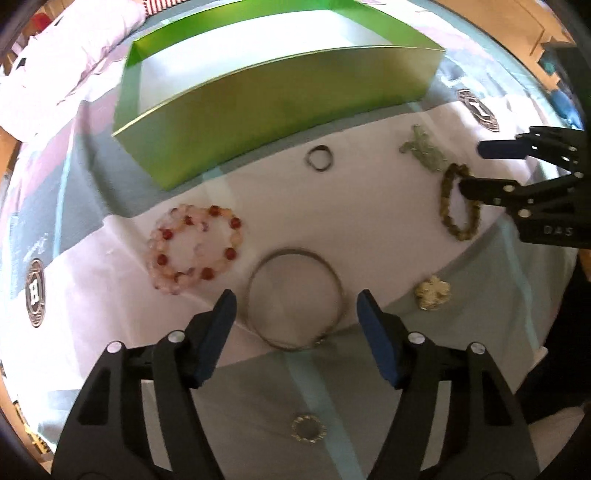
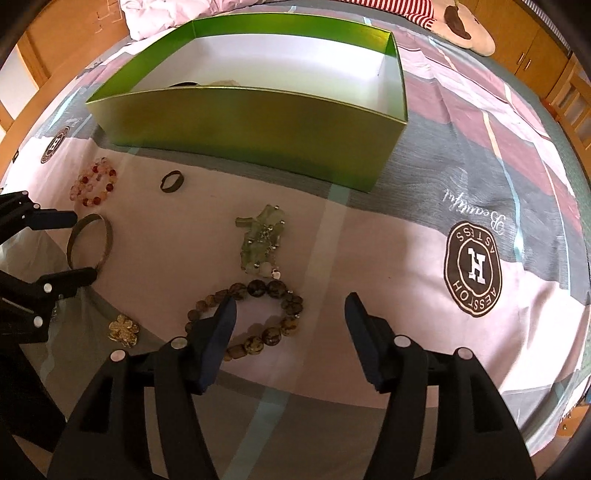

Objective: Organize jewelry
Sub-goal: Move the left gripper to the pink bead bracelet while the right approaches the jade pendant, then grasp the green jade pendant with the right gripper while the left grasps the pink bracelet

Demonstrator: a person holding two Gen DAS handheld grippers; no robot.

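Note:
On the patterned bedsheet lies a thin metal bangle (image 1: 291, 253), and my left gripper (image 1: 295, 301) stands open astride it, pads clear of its rim. My right gripper (image 2: 291, 300) is open over a brown bead bracelet (image 2: 258, 288); its left finger covers part of the beads. Each gripper shows in the other's view: the right gripper (image 1: 471, 168) above the bracelet (image 1: 448, 199), the left gripper (image 2: 84, 246) around the bangle (image 2: 109, 236). An open green box (image 2: 251, 125) stands behind the jewelry, with a dark and a pale item inside.
Loose on the sheet lie a red and pink bead bracelet (image 1: 162, 260), a dark ring (image 1: 318, 158), a pale green stone piece (image 2: 262, 236), a gold flower brooch (image 2: 123, 329) and a small gold circlet (image 1: 308, 428). Wooden furniture and a plush toy (image 2: 461, 29) border the bed.

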